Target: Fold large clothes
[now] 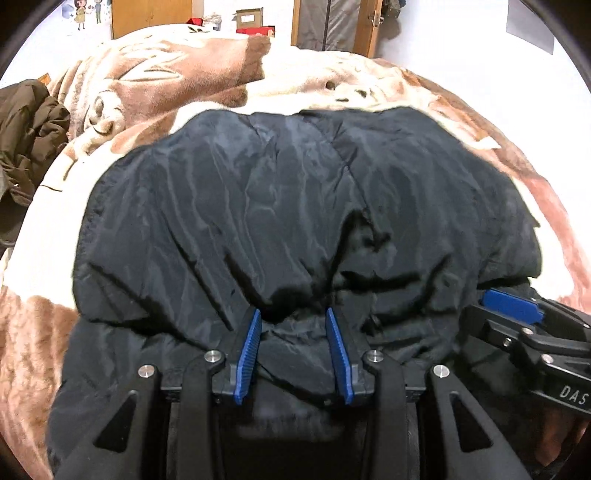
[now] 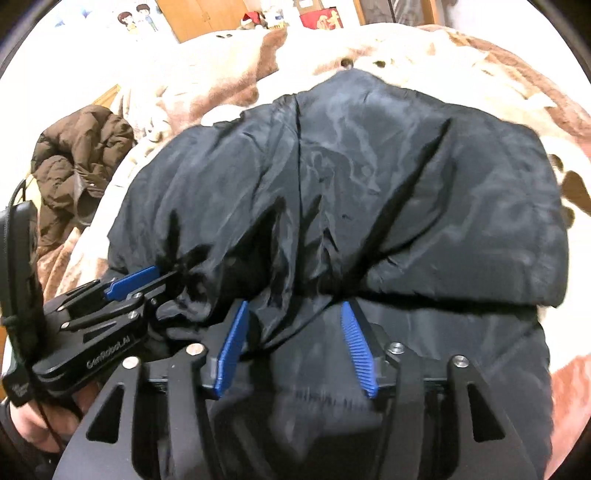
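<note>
A large black padded jacket [image 1: 280,206] lies on a bed, its upper layer folded over toward me; it also fills the right wrist view [image 2: 388,192]. My left gripper [image 1: 293,314] is open, its blue pads astride a bunched edge of the black fabric. My right gripper [image 2: 295,306] is open too, with fabric gathered between its pads. Each gripper shows in the other's view, the right gripper [image 1: 513,304] at the jacket's right edge and the left gripper [image 2: 135,282] at its left edge.
A fluffy brown and cream blanket [image 1: 177,74] covers the bed. A brown puffer coat [image 1: 26,136] lies crumpled at the left edge, also in the right wrist view [image 2: 77,155]. Wooden wardrobe doors [image 1: 147,14] and boxes [image 1: 251,20] stand behind the bed.
</note>
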The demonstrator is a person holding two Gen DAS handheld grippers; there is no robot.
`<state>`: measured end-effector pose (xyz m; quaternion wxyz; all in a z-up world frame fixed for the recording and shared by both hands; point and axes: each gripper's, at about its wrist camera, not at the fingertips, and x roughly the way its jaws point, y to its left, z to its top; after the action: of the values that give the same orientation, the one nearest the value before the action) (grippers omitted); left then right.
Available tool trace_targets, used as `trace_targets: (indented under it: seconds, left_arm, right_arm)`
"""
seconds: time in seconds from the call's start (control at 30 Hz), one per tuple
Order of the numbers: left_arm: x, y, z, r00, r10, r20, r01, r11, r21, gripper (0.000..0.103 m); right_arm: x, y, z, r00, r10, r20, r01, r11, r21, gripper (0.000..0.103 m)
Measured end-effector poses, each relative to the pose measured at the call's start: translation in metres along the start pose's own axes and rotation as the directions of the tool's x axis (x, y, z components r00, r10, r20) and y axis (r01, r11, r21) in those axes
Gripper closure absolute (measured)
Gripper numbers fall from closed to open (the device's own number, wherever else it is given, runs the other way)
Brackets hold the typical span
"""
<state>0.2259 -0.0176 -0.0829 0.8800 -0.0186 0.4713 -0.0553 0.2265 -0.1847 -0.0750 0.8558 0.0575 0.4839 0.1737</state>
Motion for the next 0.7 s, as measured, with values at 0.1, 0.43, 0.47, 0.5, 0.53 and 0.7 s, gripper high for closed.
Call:
trace_targets:
  seconds: [0.1, 0.43, 0.47, 0.5, 0.53, 0.7]
  left_arm:
    - [-0.025, 0.001, -0.009, 1.0, -0.006, 0.026, 0.006, 1.0, 0.0, 0.065]
    - [-0.102, 0.007, -0.058, 0.997, -0.03, 0.075, 0.032, 0.999, -0.027, 0.065]
    - [-0.109, 0.008, -0.064, 0.997, -0.029, 0.078, 0.031, 0.999, -0.028, 0.065]
    - [-0.114, 0.009, -0.069, 0.997, -0.027, 0.078, 0.029, 0.999, -0.028, 0.065]
    - [-0.12, 0.01, -0.074, 0.996, -0.027, 0.08, 0.029, 0.999, -0.026, 0.064]
    - [-0.141, 0.012, -0.1, 0.996, -0.027, 0.082, 0.031, 0.999, -0.038, 0.061]
  right_arm:
    - [-0.022, 0.001, -0.011, 1.0, -0.006, 0.019, 0.007, 1.0, -0.01, 0.049]
    - [-0.092, 0.014, -0.064, 0.998, -0.013, 0.062, 0.015, 0.999, -0.03, 0.049]
    - [-0.097, 0.014, -0.068, 0.998, -0.014, 0.066, 0.016, 0.999, -0.029, 0.049]
    - [-0.104, 0.014, -0.075, 0.997, -0.013, 0.071, 0.015, 1.0, -0.027, 0.049]
    - [-0.108, 0.013, -0.079, 0.997, -0.013, 0.073, 0.015, 1.0, -0.025, 0.049]
    - [-0.131, 0.008, -0.106, 0.996, -0.018, 0.085, 0.018, 1.0, -0.004, 0.049]
